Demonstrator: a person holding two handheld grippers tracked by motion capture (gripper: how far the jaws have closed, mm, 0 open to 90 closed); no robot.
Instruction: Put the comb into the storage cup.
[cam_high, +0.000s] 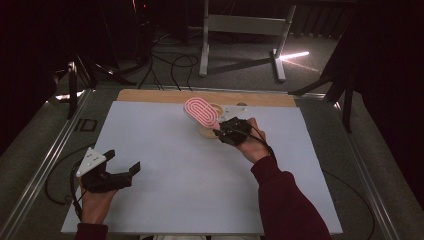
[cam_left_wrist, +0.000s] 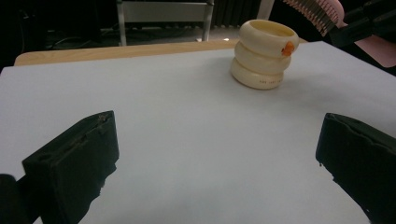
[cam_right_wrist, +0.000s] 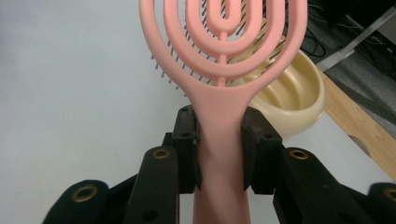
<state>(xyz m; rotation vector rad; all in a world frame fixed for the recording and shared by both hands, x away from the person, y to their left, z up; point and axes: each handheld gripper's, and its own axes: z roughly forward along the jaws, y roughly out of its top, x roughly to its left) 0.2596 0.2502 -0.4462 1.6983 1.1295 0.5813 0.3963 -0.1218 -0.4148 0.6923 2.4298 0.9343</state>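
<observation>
A wide table (cam_high: 165, 165) covered by a pale sheet is sitting in a dim room, with a strip of bare wood showing along its far edge. A person is standing at the near side, one forearm in a dark red sleeve (cam_high: 285, 195) reaching in from the lower right.

Toward the far middle of the table, a cream-coloured holder (cam_left_wrist: 264, 53) shaped like stacked rings is standing upright, with a small orange mark near its rim.

A pink hairbrush (cam_high: 201, 112) with an open, looped oval head is being held up over that holder. Its head is lying above and partly in front of the holder's open mouth, bristles facing downward, and its handle is running back toward the person.

The right gripper (cam_high: 226, 132) is gripping the brush by its handle: in the right gripper view the two black jaws are pressing against either side of the pink handle (cam_right_wrist: 219, 140), just below the head.

The left gripper (cam_high: 122, 164) is hovering low over the near left part of the table, well apart from the brush and holder. Its jaws are standing wide apart with nothing between them but bare sheet.
</observation>
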